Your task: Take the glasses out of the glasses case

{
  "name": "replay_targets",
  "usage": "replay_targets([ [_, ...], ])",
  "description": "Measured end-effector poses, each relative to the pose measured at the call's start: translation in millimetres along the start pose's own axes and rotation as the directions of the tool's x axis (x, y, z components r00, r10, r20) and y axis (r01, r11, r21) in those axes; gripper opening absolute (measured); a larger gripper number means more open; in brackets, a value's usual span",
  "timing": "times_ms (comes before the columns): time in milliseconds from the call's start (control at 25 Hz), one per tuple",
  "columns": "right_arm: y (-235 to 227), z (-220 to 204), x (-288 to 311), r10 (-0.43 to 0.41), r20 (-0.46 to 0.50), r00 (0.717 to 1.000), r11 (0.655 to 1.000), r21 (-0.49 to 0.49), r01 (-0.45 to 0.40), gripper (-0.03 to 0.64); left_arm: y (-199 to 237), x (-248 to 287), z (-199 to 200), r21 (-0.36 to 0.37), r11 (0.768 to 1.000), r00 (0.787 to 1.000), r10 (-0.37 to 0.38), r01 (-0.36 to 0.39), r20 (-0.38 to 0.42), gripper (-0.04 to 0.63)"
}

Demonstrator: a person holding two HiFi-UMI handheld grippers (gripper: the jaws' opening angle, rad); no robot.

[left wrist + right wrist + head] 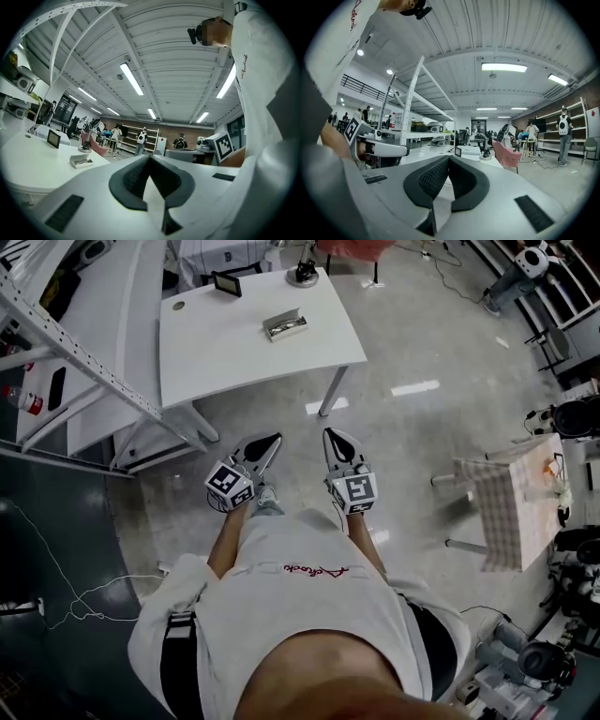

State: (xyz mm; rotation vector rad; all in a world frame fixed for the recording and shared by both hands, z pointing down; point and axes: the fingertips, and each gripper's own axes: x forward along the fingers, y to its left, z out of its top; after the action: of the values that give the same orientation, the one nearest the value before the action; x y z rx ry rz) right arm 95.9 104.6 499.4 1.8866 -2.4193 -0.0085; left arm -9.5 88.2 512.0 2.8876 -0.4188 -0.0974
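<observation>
Glasses case [285,324] on the white table [234,348], toward its far right part, lid open. Something dark inside, too small to tell as glasses. Nothing touching the case.

Left gripper [271,441] and right gripper [332,435] side by side at the near side of that table, over the grey floor [412,427]. Both held level, pointed toward the table, well apart from the case. Marker cube at the near end of each, forearms behind, white shirt [300,606] nearest.

Left claw: closed tight, dark pads meeting at the tip, nothing between them. Case low and left of the tip in the left gripper view, far off on the tabletop.

Right claw: likewise pressed together, tips meeting, empty. Left gripper visible at the left of the right gripper view, just beside.

On the same table: small dark screen [227,283] at the far edge, black stand [302,276] at the far right corner, both apart from the case.

Metal rack [84,362] to the left of the table. Checked-cloth table [511,512] well off to the right. Pink chair [506,154] beyond the white table, people [140,138] far back by the shelving.
</observation>
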Motion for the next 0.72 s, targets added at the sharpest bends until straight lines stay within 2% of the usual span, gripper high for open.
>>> replay_targets([
  [520,-16,7,131,-0.013,0.009,1.000,1.000,-0.010,0.013,0.025,119,26,23,-0.002,0.999,0.999,-0.038,0.038,-0.005,0.006],
  [720,-15,2,158,-0.027,-0.008,1.000,0.999,-0.021,0.027,0.025,153,34,26,-0.005,0.997,0.997,-0.073,0.073,-0.014,0.006],
])
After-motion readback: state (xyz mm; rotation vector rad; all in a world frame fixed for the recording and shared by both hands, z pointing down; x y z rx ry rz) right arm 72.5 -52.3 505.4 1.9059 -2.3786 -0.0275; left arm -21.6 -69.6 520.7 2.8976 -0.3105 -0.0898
